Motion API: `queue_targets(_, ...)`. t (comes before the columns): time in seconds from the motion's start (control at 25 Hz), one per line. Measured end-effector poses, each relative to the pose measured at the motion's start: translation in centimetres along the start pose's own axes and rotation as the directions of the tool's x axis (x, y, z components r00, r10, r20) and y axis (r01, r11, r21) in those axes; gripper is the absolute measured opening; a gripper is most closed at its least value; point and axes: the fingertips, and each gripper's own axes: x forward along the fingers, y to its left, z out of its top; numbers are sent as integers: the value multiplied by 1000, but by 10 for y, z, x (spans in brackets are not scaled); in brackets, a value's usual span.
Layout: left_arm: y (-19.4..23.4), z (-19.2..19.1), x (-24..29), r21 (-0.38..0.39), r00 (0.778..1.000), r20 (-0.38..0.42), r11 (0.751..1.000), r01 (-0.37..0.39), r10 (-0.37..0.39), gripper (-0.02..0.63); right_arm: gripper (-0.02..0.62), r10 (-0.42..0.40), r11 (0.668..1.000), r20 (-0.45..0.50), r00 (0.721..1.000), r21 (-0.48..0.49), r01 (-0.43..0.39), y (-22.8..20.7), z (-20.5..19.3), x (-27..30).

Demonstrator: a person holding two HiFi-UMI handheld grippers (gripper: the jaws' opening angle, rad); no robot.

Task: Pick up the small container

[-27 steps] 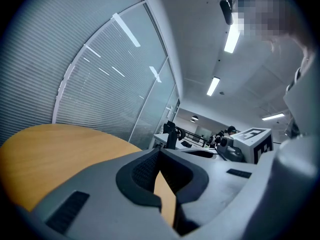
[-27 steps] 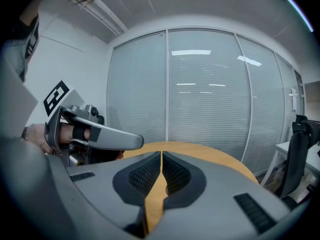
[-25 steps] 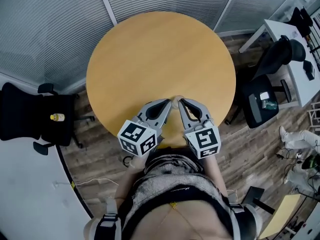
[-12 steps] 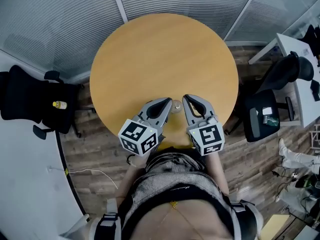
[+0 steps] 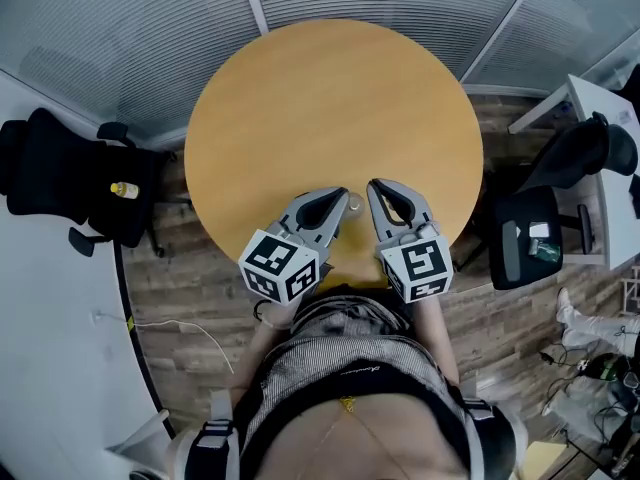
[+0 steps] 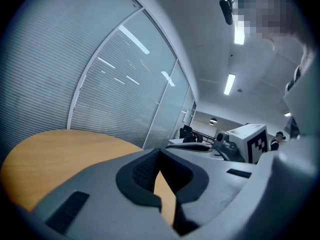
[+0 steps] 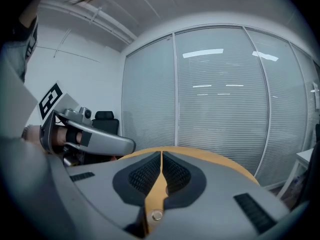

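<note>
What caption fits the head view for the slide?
Seen from above: shut left gripper and shut right gripper flank the small container near the front edge of the round wooden table.

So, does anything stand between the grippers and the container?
Nothing visible does. The container sits on the bare table, between the tips of the left gripper and the right gripper. Both grippers' jaws are together, so neither holds it.
</note>
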Motion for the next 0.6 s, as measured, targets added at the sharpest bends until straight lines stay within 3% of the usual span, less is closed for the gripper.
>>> queue_targets(0.6, -2, -2, -7, 21, 1000, -8, 1000, -4, 4, 6, 25, 20, 1000, -6, 1000, -11, -20, 14, -1, 0)
